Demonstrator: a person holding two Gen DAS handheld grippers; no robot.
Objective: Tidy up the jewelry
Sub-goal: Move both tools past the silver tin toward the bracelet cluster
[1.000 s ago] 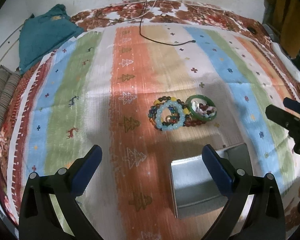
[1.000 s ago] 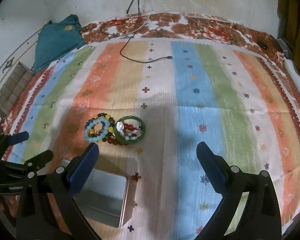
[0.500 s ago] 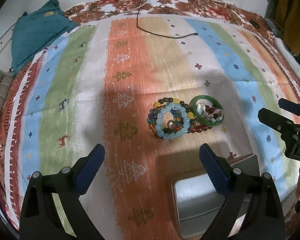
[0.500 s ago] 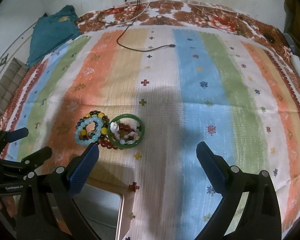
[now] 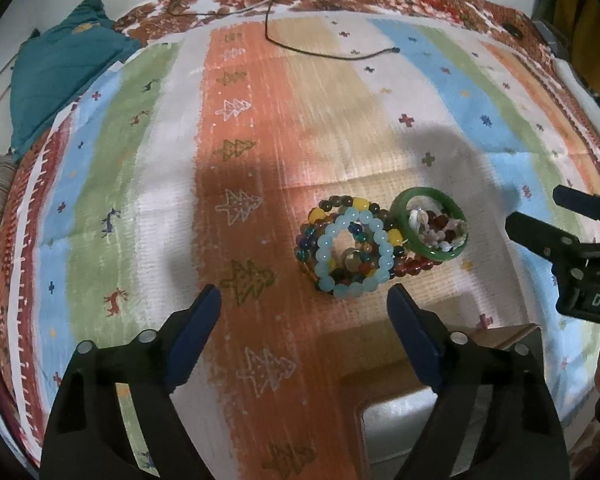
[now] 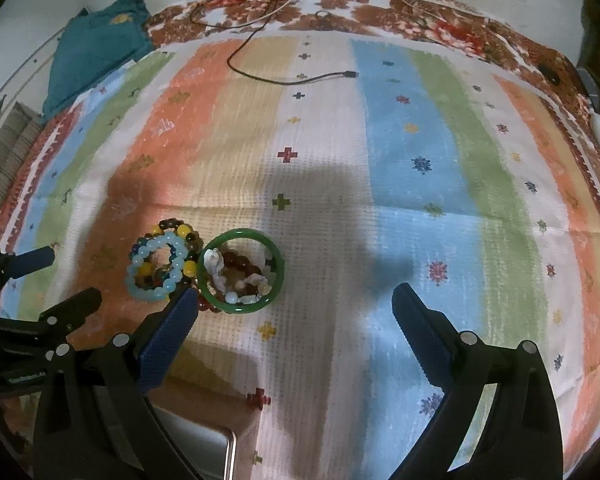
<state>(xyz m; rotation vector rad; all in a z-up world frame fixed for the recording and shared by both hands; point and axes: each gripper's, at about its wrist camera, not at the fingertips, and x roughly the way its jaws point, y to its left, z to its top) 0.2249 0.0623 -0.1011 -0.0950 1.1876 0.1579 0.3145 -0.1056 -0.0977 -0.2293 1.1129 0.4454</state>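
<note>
Jewelry untouched so far: left gripper [image 5: 304, 300] wide but just narrowing, nothing between; bead bracelets [image 5: 350, 252] heaped against green bangle [image 5: 430, 228] on striped cloth [image 5: 260, 120]; right gripper [image 6: 294, 304] likewise, empty; tin [image 5: 400, 428] unfilled.

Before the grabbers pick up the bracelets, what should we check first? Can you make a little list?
1. Left gripper jaws apart, nothing between them: ok, though they have just been closing a little.
2. Right gripper jaws apart and empty: ok, also just closing slightly.
3. Pale blue bead bracelet in plain sight on the striped cloth: ok.
4. Green bangle free of other pieces: not ok, beads lie inside it.
5. Metal box ready to take jewelry: cannot tell, mostly hidden.
</note>
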